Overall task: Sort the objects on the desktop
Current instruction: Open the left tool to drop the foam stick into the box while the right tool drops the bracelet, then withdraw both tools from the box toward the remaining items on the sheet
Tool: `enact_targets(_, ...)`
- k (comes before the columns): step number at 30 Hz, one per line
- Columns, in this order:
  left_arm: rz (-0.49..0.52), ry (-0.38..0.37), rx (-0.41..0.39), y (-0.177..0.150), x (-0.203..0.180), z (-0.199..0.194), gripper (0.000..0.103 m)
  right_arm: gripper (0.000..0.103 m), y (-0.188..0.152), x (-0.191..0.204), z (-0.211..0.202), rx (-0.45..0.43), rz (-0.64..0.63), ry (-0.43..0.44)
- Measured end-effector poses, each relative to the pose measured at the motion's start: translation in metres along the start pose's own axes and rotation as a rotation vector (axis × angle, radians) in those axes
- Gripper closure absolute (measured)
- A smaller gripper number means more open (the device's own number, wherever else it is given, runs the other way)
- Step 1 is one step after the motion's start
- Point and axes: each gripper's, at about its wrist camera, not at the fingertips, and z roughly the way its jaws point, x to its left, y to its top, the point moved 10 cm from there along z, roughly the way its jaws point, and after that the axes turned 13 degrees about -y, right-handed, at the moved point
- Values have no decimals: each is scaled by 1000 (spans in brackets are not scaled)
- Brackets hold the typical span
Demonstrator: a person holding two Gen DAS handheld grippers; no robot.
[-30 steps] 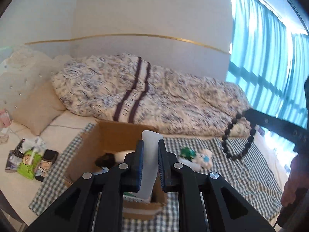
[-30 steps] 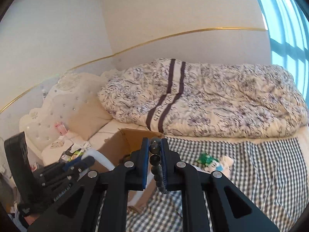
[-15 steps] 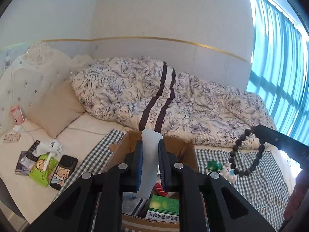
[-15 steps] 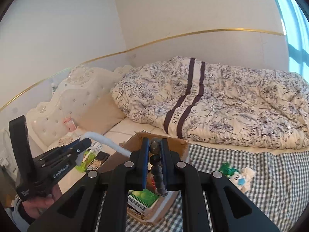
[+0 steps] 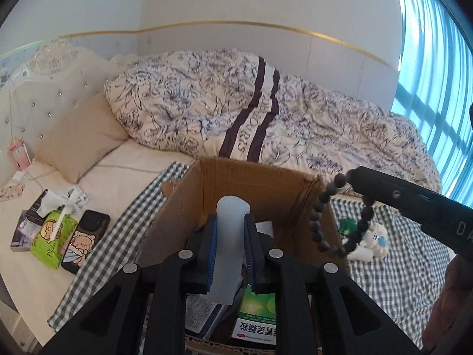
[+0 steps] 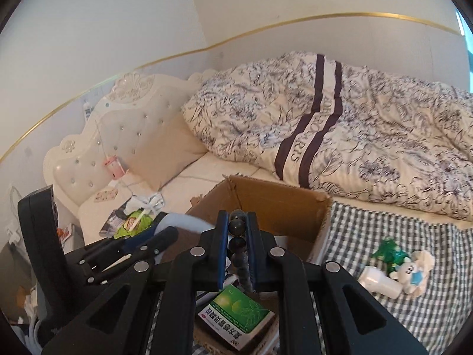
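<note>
An open cardboard box (image 5: 251,183) stands on a checked cloth on the bed, with a green medicine box (image 5: 257,310) and other packets inside. My left gripper (image 5: 230,218) hangs over the box's near side. A white squeeze tube (image 5: 229,254) stands upright between its pads, still touching them as the jaws are opening. My right gripper (image 6: 238,216) is shut on a string of dark beads (image 6: 236,244) that hangs down over the box (image 6: 275,198) and the green medicine box (image 6: 236,316). In the left wrist view the beads (image 5: 317,224) dangle by the box's right wall.
A white bottle (image 6: 381,284), a small plush toy (image 6: 414,272) and a green packet (image 6: 390,250) lie on the checked cloth (image 6: 414,319) right of the box. A green tissue pack (image 5: 50,242) and a phone (image 5: 85,242) lie left. A bunched duvet (image 5: 266,118) fills the far side.
Both grippers have come forward and down over the box, whose contents now show below them. The tube and the beads are still between their jaws.
</note>
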Motion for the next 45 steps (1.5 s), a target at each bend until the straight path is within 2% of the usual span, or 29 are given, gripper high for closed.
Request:
enact_targets(5,-10,16,35,-13,6,14,77,92,-14,1,27,39,4,13)
enact_targets(7,-1,13,39,-16,6,16,68,92,-23,0,38,58,6,16)
enact_targets(9,9,13,38,-18,5,17,44,92,-31,-1,46,77,5,22)
enact_targets(11,16,19,27,-18,4,15,42,92,-37,1,52,96,-13,25)
enact_targets(15,1,51,14,-15,8,11,21,92,-48,-1,60,137,-34,16)
enact_targets(18,-24,43,-4,-10,11,2,11,91,-51,-4,63,154,-26,15)
enact_targets(21,-46,51,-28,-2,16,-10,6,89,-49,-7,58,135,-19,19)
enact_targets(23,-67,43,-46,5,18,-19,3,68,-44,-10,52,103,4,21)
enact_targets(24,-77,44,-53,7,19,-23,0,62,-40,-11,48,85,26,31)
enact_targets(25,-85,48,-59,10,21,-27,0,52,-35,-14,42,59,56,48)
enact_targets(27,-102,56,-78,16,22,-37,0,48,-26,-21,29,2,105,58)
enact_targets(28,-110,55,-83,19,22,-41,0,41,-21,-27,22,-28,125,47)
enact_targets(29,-118,53,-82,22,21,-44,0,25,-15,-34,15,-56,147,28)
enact_targets(31,-135,47,-66,25,18,-47,0,9,-4,-50,1,-107,208,-10)
enact_targets(34,-163,18,-37,29,7,-51,0,0,7,-73,-23,-147,297,-30)
enact_targets(38,-164,14,-51,37,-18,-63,0,0,11,-103,-49,-136,321,-88)
enact_targets(42,-124,55,-19,41,-50,-67,0,0,10,-147,-82,-130,350,-267)
enact_targets(45,-75,8,-31,45,-82,-69,0,0,10,-181,-103,-114,381,-385)
